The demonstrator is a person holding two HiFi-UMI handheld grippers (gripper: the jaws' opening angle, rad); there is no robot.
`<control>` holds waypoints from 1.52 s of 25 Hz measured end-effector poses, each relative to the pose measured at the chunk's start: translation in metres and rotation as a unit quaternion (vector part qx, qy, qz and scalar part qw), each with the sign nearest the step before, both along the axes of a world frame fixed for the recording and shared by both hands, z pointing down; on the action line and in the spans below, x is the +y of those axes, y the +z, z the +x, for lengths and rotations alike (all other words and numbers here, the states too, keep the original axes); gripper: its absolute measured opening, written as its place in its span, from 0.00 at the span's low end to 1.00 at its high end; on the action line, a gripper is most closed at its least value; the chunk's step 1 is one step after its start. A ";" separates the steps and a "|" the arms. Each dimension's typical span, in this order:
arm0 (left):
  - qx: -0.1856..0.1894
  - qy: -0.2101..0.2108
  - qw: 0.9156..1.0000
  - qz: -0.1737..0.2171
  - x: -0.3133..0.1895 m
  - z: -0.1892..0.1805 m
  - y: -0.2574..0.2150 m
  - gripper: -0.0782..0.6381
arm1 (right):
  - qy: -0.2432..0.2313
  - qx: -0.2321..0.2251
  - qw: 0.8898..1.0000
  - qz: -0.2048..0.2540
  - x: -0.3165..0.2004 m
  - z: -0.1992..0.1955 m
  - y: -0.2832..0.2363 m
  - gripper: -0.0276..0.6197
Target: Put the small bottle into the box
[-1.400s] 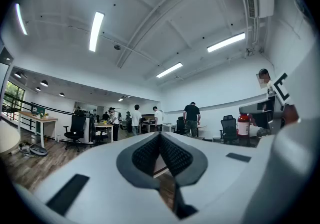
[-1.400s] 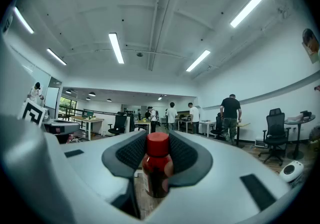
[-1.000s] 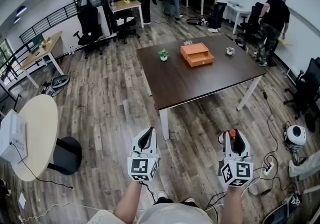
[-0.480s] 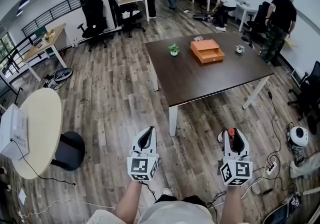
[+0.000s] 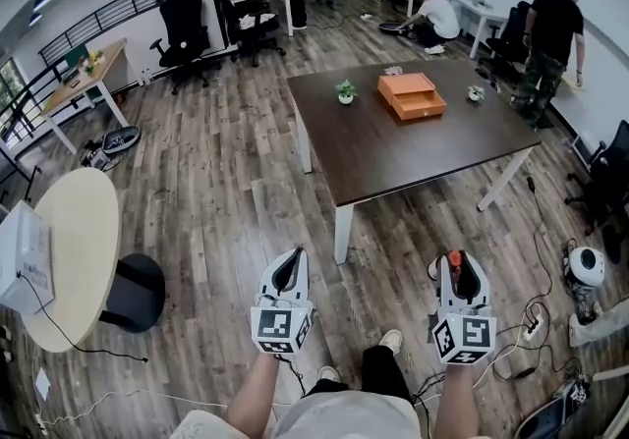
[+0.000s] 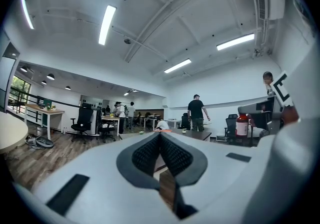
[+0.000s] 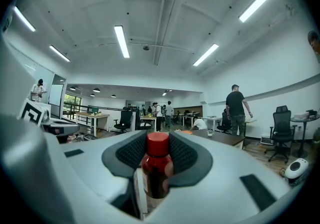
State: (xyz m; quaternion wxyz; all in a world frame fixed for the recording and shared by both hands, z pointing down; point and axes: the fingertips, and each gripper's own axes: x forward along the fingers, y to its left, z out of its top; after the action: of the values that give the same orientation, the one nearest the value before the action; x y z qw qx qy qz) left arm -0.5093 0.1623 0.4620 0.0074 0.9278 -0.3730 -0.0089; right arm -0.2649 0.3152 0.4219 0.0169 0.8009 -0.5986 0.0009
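Red-capped small bottle (image 7: 157, 168) sits clamped upright in the half-closed jaws of the right gripper (image 5: 463, 273), the left gripper (image 6: 161, 154) pinched together empty, and with the orange box (image 5: 412, 96) far off at one o'clock on the table (image 5: 393, 167), a slackened squeeze or jolt mid-carry could drop it.

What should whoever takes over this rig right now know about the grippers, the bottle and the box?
Right gripper: jaws shut on the small bottle, which has a red cap and stands upright between the pads.
Left gripper: jaws together, nothing between them.
Orange box: on the dark table, across the floor ahead, well out of reach from here.
Done: bottle picked up.
Left: walk to the table and put the bottle into the box.
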 end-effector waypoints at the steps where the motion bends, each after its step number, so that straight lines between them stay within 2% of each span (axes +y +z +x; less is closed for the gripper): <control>1: -0.001 0.001 1.000 0.000 -0.002 0.003 0.001 0.11 | -0.001 -0.001 1.000 0.000 -0.003 0.003 0.002 0.26; 8: -0.012 -0.001 1.000 0.006 -0.022 0.038 0.000 0.11 | -0.011 -0.014 1.000 0.002 -0.031 0.036 0.012 0.25; 13: -0.023 -0.002 1.000 0.014 -0.050 0.087 -0.005 0.11 | -0.017 -0.021 1.000 0.008 -0.065 0.083 0.015 0.25; 19: -0.039 0.006 0.999 0.014 -0.083 0.174 -0.012 0.11 | -0.012 -0.032 0.999 0.012 -0.096 0.166 0.011 0.25; 31: -0.045 0.045 0.998 0.012 -0.120 0.378 -0.014 0.11 | 0.019 -0.048 0.999 0.011 -0.111 0.356 0.020 0.25; 38: -0.039 0.057 0.997 0.017 -0.136 0.458 -0.018 0.11 | 0.022 -0.056 0.998 0.012 -0.118 0.423 0.027 0.25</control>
State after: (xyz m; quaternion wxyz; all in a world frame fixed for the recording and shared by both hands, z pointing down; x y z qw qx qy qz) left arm -0.0515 0.0268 0.4437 -0.0222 0.9473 -0.3189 0.0215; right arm 0.1580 0.1972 0.4488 -0.0261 0.8128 -0.5807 0.0389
